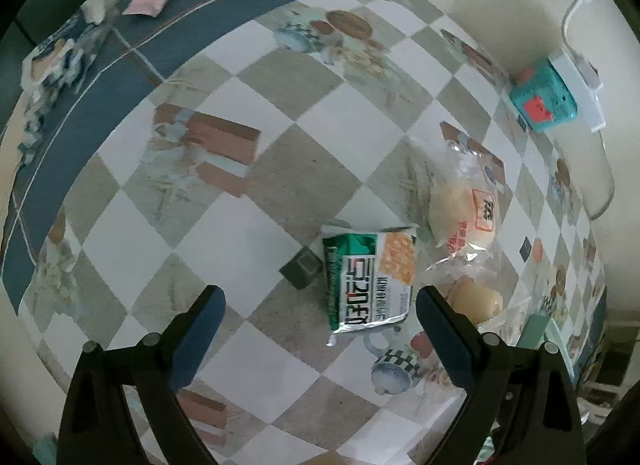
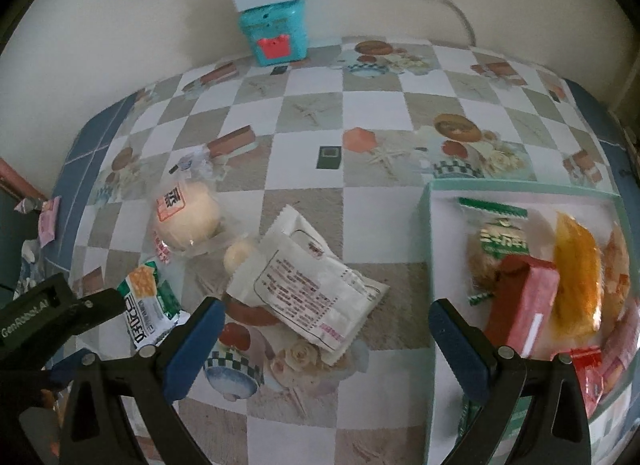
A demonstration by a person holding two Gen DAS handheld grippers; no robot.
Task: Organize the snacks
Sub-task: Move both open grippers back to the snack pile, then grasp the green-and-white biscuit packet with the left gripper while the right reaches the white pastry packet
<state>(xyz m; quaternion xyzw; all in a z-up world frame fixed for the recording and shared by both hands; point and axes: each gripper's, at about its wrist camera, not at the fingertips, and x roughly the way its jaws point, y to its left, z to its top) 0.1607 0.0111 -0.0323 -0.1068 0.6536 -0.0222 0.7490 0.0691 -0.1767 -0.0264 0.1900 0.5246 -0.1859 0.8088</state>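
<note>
Right wrist view: both claws spread and empty, right claw (image 2: pixel 324 321) over the white packet (image 2: pixel 316 289), ready for the tray (image 2: pixel 426 225); left claw (image 1: pixel 320 305) near the cracker packet (image 1: pixel 370 277).

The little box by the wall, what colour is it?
The box is teal with a red-orange patch on its front, clearest in the right wrist view.

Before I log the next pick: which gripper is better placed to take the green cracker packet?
Left, probably. The left gripper hangs open just short of the green cracker packet, while the open right gripper frames the white pouch instead.
</note>
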